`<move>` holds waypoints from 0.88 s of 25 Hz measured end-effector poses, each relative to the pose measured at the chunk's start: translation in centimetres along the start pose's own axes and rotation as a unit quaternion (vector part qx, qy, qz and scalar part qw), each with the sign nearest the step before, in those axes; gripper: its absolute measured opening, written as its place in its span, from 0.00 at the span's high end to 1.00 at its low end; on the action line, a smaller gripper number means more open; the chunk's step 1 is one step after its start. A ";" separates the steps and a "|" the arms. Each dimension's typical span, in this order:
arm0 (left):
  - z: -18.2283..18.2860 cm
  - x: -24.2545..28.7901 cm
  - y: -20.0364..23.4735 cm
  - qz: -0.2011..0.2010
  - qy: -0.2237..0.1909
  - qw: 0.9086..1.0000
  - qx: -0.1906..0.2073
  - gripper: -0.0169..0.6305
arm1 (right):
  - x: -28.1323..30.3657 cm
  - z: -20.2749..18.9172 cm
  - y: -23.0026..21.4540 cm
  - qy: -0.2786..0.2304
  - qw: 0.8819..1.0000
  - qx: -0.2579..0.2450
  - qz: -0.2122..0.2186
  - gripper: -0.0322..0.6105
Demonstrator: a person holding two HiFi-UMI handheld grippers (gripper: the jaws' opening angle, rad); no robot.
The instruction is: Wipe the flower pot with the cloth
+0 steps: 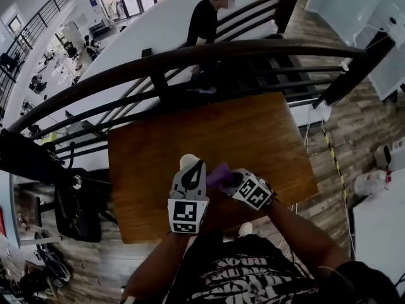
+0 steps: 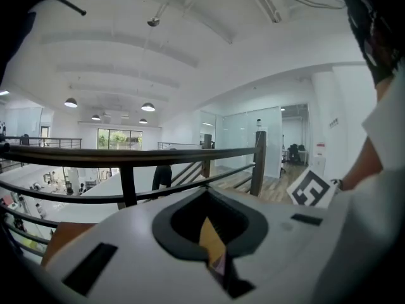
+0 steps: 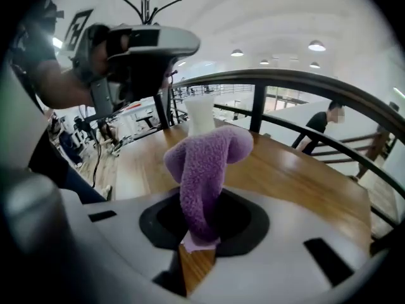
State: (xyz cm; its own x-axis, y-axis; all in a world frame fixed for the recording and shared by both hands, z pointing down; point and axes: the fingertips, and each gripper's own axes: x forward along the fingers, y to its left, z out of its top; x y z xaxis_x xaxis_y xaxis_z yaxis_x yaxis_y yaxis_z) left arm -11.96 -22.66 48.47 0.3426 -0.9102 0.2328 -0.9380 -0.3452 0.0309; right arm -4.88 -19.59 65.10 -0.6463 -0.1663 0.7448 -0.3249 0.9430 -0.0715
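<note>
The white flower pot (image 1: 186,161) stands on the wooden table (image 1: 190,125), near its front edge. In the right gripper view the pot (image 3: 200,114) rises just behind the purple fluffy cloth (image 3: 201,170). My right gripper (image 3: 200,236) is shut on the cloth's lower end, and the cloth (image 1: 219,173) sticks up next to the pot. My left gripper (image 1: 194,170) hovers close over the pot's near side. The left gripper view shows no pot between its jaws, only railing and ceiling. Whether those jaws are open is hidden.
A dark metal railing (image 1: 209,59) runs along the table's far side, with a person (image 1: 205,19) standing beyond it on a lower floor. Wood flooring and a white desk (image 1: 380,227) lie to the right. Cables and gear sit at the left.
</note>
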 end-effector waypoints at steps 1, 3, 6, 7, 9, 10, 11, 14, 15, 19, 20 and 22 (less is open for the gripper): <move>0.2 -0.1 -1.2 -0.001 -0.002 1.000 0.005 0.98 | -1.0 -0.4 -1.0 -0.006 1.000 0.014 -0.013 0.84; -0.2 0.2 -3.8 -0.011 0.001 1.000 0.005 0.98 | -3.0 -1.6 -3.2 -0.017 0.998 0.040 -0.038 0.84; -2.6 2.7 -8.0 -0.052 0.017 0.998 -0.031 0.98 | -6.1 -4.8 -7.0 -0.026 0.993 0.083 -0.076 0.84; -3.7 3.6 -9.2 -0.065 0.021 0.997 -0.046 0.98 | -7.0 -6.1 -8.2 -0.028 0.991 0.098 -0.089 0.85; -6.1 5.1 -10.8 -0.080 0.039 0.994 -0.067 0.98 | -8.8 -8.6 -10.2 -0.027 0.986 0.123 -0.112 0.84; -7.4 5.8 -11.4 -0.082 0.054 0.992 -0.073 0.98 | -9.7 -9.8 -11.1 -0.022 0.984 0.132 -0.121 0.84; -8.5 6.3 -11.9 -0.084 0.070 0.991 -0.078 0.98 | -10.6 -10.9 -11.9 -0.015 0.982 0.138 -0.128 0.85; -11.1 7.1 -13.2 -0.083 0.106 0.987 -0.082 0.98 | -12.6 -14.9 -13.9 0.009 0.978 0.152 -0.143 0.84; -11.6 7.2 -13.6 -0.081 0.113 0.987 -0.085 0.98 | -13.1 -16.3 -14.6 0.017 0.976 0.156 -0.148 0.84; -12.8 7.4 -15.3 -0.070 0.124 0.985 -0.098 0.98 | -14.7 -21.0 -16.7 0.045 0.972 0.173 -0.156 0.85; -13.2 7.4 -15.6 -0.065 0.126 0.985 -0.101 0.98 | -14.8 -22.0 -16.9 0.051 0.971 0.175 -0.154 0.84; -13.6 7.4 -16.1 -0.055 0.128 0.984 -0.108 0.98 | -14.7 -23.4 -17.1 0.060 0.971 0.176 -0.149 0.84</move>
State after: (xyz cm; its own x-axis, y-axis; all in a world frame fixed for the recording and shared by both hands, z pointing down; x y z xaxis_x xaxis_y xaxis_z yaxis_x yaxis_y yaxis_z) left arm 5.01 -20.70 62.91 0.4441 -0.7728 0.4534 -0.8948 -0.3569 0.2683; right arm 26.34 -26.49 70.87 -0.4093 -0.3628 0.8372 -0.7146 0.6979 -0.0470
